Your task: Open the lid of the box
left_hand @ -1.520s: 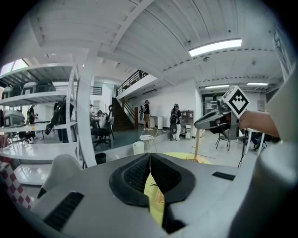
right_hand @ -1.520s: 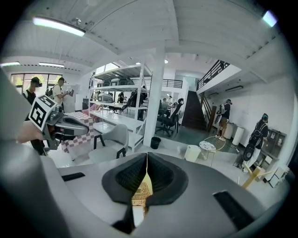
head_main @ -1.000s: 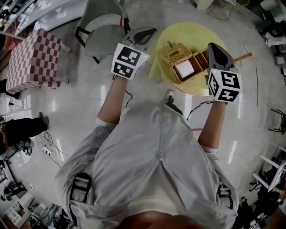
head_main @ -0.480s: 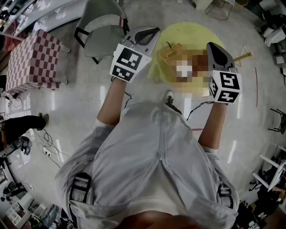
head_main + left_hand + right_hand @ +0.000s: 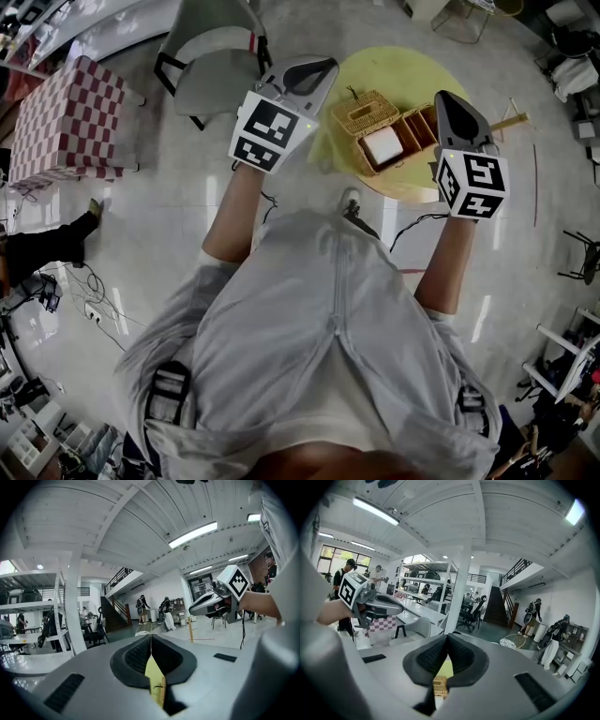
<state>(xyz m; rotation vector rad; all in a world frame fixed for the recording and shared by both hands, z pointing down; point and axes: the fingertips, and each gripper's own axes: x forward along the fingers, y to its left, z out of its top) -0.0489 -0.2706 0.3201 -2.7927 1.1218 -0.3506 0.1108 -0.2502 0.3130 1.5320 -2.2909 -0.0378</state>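
A wicker box (image 5: pixel 405 142) stands on a round yellow table (image 5: pixel 375 70). Its lid (image 5: pixel 367 111) lies swung back to the left, and a white item (image 5: pixel 385 144) shows inside. My left gripper (image 5: pixel 325 66) hovers left of the table, clear of the box, with its jaws shut on nothing (image 5: pixel 151 635). The right gripper (image 5: pixel 442 96) hangs over the box's right end, its jaws also shut and empty (image 5: pixel 447 635). Below each shut jaw pair I glimpse a strip of wicker (image 5: pixel 439 686) and yellow table (image 5: pixel 153 674).
A grey chair (image 5: pixel 212 73) stands left of the table, with a red-and-white checkered stool (image 5: pixel 64 124) further left. A wooden stick (image 5: pixel 511 120) lies right of the table and cables (image 5: pixel 403 230) run over the floor. People stand far off in the hall (image 5: pixel 140 607).
My left gripper has lifted slightly. The right gripper and the box with its open lid have stayed where they were.
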